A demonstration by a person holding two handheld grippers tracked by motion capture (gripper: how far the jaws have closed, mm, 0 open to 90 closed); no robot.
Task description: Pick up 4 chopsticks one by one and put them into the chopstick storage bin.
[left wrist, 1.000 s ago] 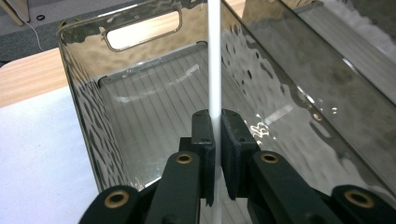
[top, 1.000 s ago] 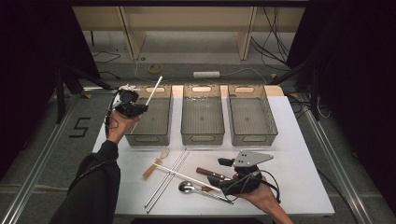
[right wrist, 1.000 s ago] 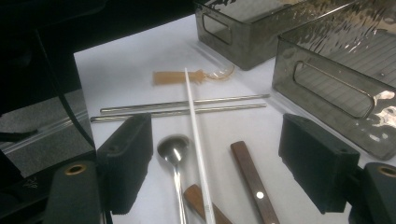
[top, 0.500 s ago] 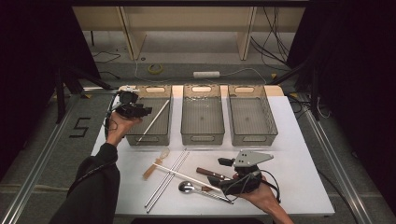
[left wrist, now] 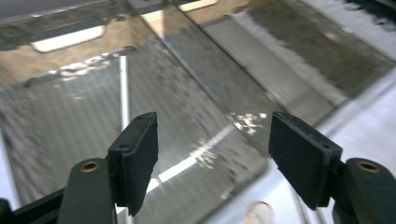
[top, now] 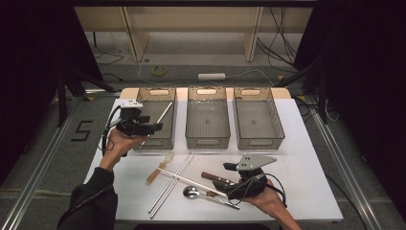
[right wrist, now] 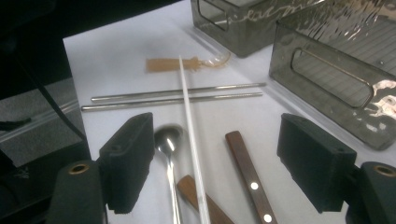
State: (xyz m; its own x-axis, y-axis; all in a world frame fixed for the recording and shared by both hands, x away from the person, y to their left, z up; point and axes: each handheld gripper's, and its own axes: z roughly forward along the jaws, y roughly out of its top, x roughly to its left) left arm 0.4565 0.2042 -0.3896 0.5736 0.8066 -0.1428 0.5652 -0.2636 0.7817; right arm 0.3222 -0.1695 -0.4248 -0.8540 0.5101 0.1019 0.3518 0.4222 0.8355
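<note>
The left tongs [top: 155, 127] hover at the near edge of the left bin [top: 143, 143], their jaws just having opened, nothing between them. The white chopstick [top: 160, 117] lies slanted inside that bin. The right tongs [right wrist: 215, 168] stand wide open low over the surface [top: 311, 158], above a second white chopstick [right wrist: 189, 135], a spoon [right wrist: 168, 140] and a wooden-handled utensil [right wrist: 247, 172], gripping none.

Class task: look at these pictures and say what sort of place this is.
Probably a lab recording station: a white table between dark curtains, three grey bins, loose cutlery, floor cables, and a power strip.
</note>
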